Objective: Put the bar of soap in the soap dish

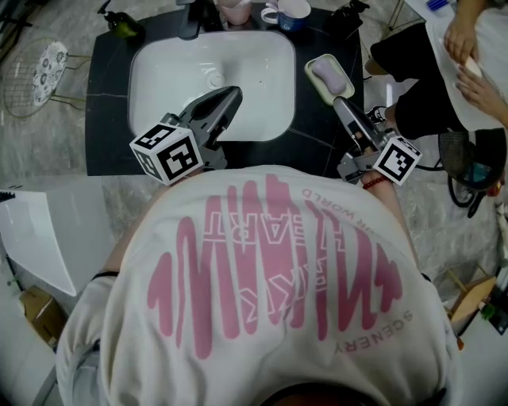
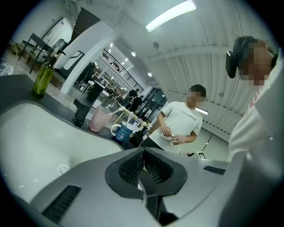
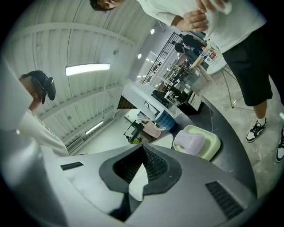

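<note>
A pale purple bar of soap (image 1: 332, 75) (image 3: 189, 142) lies in the light green soap dish (image 1: 311, 67) (image 3: 212, 146) on the dark counter, right of the sink. My right gripper (image 1: 340, 101) (image 3: 143, 148) is shut with nothing between its pads. Its tips sit just short of the dish's near end, apart from the soap. Over the near side of the white sink basin (image 1: 159, 71), my left gripper (image 1: 234, 93) (image 2: 143, 153) is shut and holds nothing.
A green bottle (image 1: 123, 25) (image 2: 44, 77) stands at the counter's back left. A black tap (image 1: 190, 20), a pink cup (image 2: 100, 119) and a blue mug (image 1: 292, 12) (image 2: 123, 131) line the back edge. Another person (image 1: 468, 55) stands to the right.
</note>
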Available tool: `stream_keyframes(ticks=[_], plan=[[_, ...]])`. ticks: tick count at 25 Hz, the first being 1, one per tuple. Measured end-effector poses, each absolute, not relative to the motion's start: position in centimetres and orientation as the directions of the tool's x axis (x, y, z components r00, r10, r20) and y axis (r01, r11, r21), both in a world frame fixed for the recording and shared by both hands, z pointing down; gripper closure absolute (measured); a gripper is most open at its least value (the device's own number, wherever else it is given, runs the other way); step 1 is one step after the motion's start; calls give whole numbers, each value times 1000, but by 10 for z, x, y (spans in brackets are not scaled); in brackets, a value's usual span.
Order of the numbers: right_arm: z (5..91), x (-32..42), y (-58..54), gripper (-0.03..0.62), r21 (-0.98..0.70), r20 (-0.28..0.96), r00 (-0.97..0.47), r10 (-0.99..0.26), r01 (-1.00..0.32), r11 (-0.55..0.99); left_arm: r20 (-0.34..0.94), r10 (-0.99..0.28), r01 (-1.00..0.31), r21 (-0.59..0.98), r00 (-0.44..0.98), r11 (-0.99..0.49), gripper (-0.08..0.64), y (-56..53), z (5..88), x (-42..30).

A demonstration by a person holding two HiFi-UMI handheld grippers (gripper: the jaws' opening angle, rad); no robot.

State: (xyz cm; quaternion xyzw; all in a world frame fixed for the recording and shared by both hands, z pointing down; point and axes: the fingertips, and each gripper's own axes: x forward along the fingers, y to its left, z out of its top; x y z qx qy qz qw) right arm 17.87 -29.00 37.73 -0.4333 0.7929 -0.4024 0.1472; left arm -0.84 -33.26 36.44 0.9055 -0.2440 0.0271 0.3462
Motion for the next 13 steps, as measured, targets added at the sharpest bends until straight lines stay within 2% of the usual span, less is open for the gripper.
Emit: stream_keyframes(ticks=[13], plan=[[381, 176, -289, 575, -752, 133, -593, -794, -582, 309, 213, -440, -470, 611, 873, -637, 551, -331, 363, -13]])
